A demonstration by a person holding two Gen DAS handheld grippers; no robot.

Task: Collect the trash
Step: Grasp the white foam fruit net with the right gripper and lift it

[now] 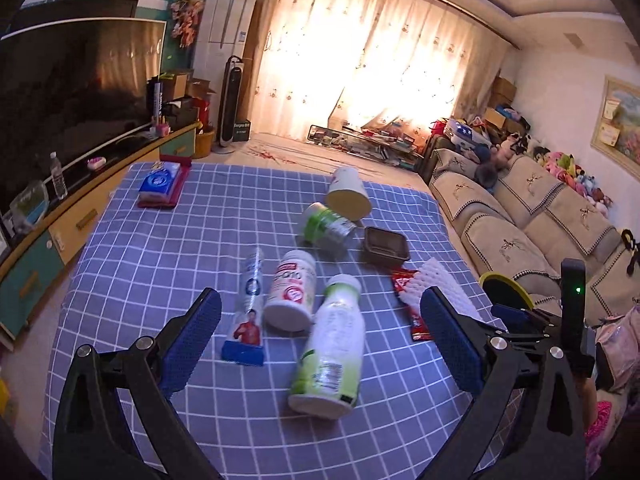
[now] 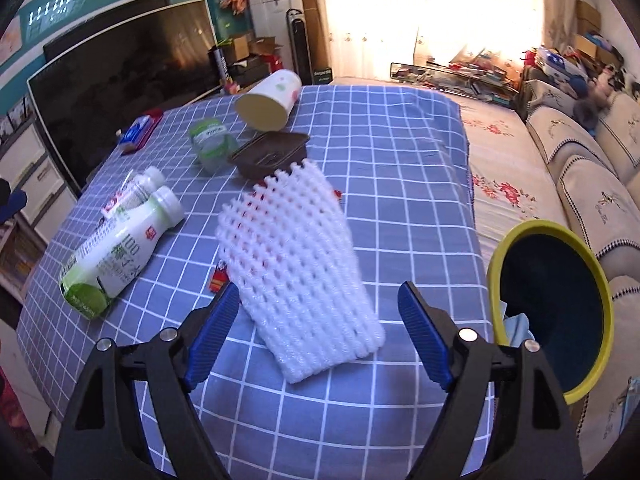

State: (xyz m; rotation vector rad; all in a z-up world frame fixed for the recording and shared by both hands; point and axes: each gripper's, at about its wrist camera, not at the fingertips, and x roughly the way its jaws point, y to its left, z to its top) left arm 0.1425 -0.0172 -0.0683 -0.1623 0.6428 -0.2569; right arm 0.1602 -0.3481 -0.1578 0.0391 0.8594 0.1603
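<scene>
Both claws are spread wide with nothing in them. Left claw (image 1: 320,344) hangs over the near part of the table (image 1: 168,216) with its blue checked cloth, and the green-and-white milk bottle (image 1: 330,348) lies on its side right in the gap between the two blue pads, cap pointing away. Just past that, slightly toward the left pad, there's a white bottle with a red label (image 1: 291,290) also lying down, and a flattened tube (image 1: 249,312) beside it close to the left fingertip. Further ahead: a crushed green-labelled plastic bottle (image 1: 326,226), a tipped paper cup (image 1: 347,194) behind it, and a dark plastic tray (image 1: 385,246) off toward the right pad. A red wrapper (image 1: 410,312) pokes out from under the white foam net, just inside the right fingertip.

Right claw (image 2: 320,312) is angled down at the table, and the white foam net sleeve (image 2: 296,268) sits between its pads, its near end just ahead of the fingertips and closer to the left pad. A yellow-rimmed bin (image 2: 556,308) sits off the table edge to the right of the right pad. Blue tissue pack (image 1: 159,182) is way out front-left.
</scene>
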